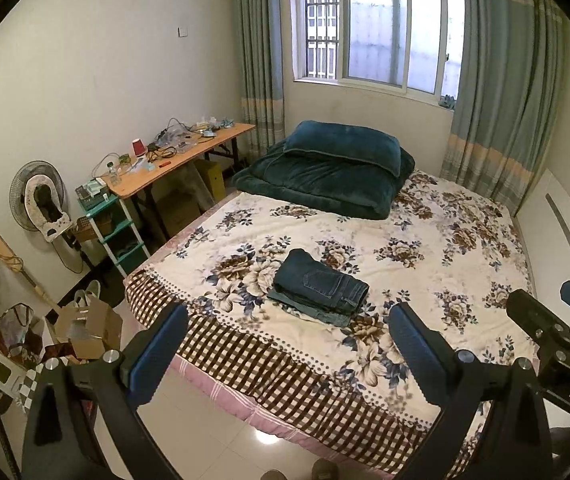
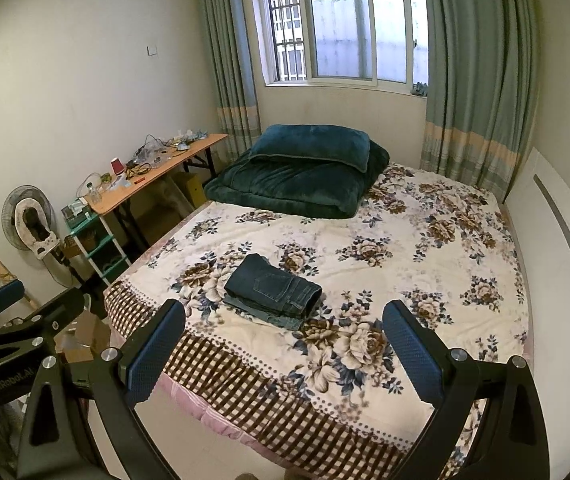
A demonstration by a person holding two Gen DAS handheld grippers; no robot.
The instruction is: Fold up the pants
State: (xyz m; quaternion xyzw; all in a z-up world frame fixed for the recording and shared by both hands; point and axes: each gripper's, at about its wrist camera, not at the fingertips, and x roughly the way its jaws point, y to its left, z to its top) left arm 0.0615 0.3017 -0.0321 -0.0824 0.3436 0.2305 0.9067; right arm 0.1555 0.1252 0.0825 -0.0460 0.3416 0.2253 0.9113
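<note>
Folded pants, waistband rightward

dark blue denim pants, cream floral bedspread with brown checked border, teal blanket

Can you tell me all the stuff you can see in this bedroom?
jeans: one folded stack, dark blue, near the bed's front edge
bed: one, flowered cover, room's middle
quilt: one, dark green, folded at the bed's far end
pillow: one, dark green, on the quilt
table: one, wooden, cluttered, left wall
red cup: one, on the table
fan: one, left of the shelf
shelf: one, teal, beside the table
window: one, curtained
left gripper: open, empty
right gripper: open, empty
</note>
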